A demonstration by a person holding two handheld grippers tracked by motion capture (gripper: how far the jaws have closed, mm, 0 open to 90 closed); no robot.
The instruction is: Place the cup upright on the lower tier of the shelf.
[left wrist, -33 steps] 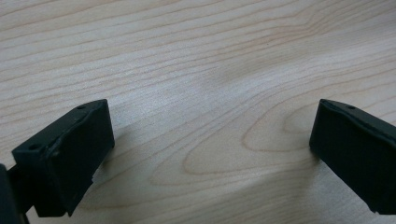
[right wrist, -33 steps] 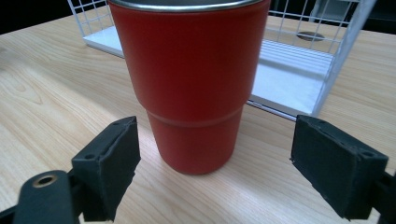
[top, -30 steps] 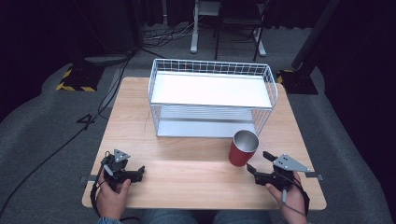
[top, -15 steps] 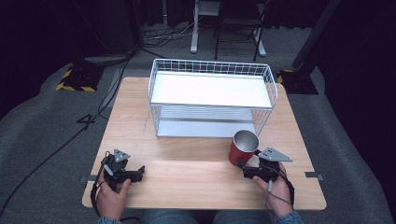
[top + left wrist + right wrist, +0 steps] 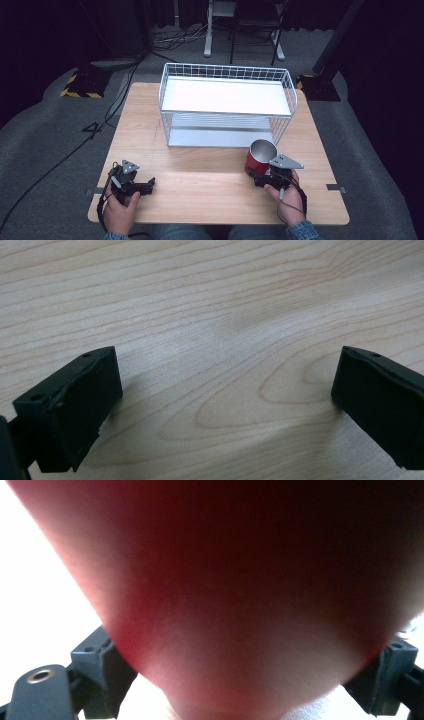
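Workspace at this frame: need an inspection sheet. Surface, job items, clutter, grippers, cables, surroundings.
Surface: light wooden table, bare grain between the left jaws.
Job's things: red cup, upright, open top, on the table in front of the white wire rack; both rack shelves look bare.
Clutter: nothing seen.
Grippers: left hand-held gripper rests low near the front left edge, jaws wide apart, holding nothing. Right hand-held gripper is at the cup, one jaw on either side of its red wall; contact cannot be judged.
Cables: black cable runs across the floor left of the table.
Surroundings: grey carpet, dark backdrop, yellow-black striped base, stand legs behind.
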